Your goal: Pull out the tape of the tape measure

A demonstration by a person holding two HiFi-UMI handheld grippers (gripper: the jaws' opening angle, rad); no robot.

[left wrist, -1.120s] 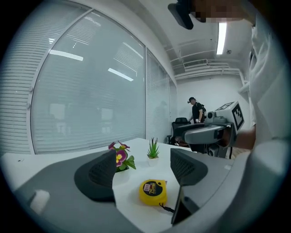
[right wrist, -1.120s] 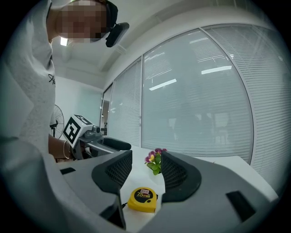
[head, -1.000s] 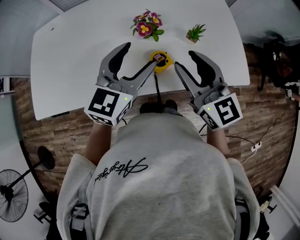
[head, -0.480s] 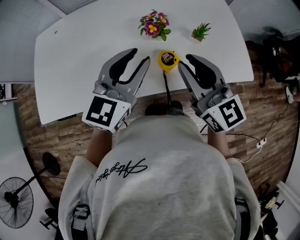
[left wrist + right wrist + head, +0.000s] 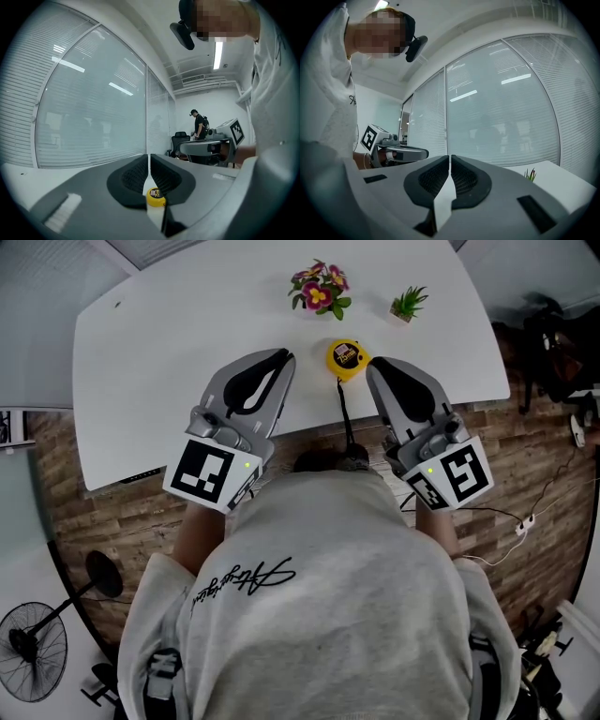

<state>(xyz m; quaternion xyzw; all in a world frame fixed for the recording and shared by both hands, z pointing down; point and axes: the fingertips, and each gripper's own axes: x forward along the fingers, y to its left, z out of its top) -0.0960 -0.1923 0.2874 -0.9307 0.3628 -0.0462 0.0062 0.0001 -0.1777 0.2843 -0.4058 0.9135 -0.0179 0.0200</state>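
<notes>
Grey sweatshirt nearest, filling the lower frame. Just past it, both tools held level over the near edge of the white table.

Left gripper: clenched on nothing, jaws just drawn together, only a hairline slit left between them. Right gripper: likewise squeezed shut and empty, jaws just closed as well.

Between the two tips and slightly beyond them, flat on the table: yellow tape measure, touched by neither, nearer the right one. Also seen low in the left gripper view, past the shut jaws, not between them. Running from its case back toward the near table edge, a thin dark strip: wrist strap or blade, impossible to tell. No pale length of tape seen drawn out.

Farther back, well apart from all this: pink and yellow flowers and a small green potted plant.

As for the step in hand, fits two readings equally: tools brought up to the case ahead of any grip, or let go of it with the blade run back inside. Not settled by these views. Either way, no purchase possible with jaws shut like this; any further handling of case or blade would call for parting them first.
</notes>
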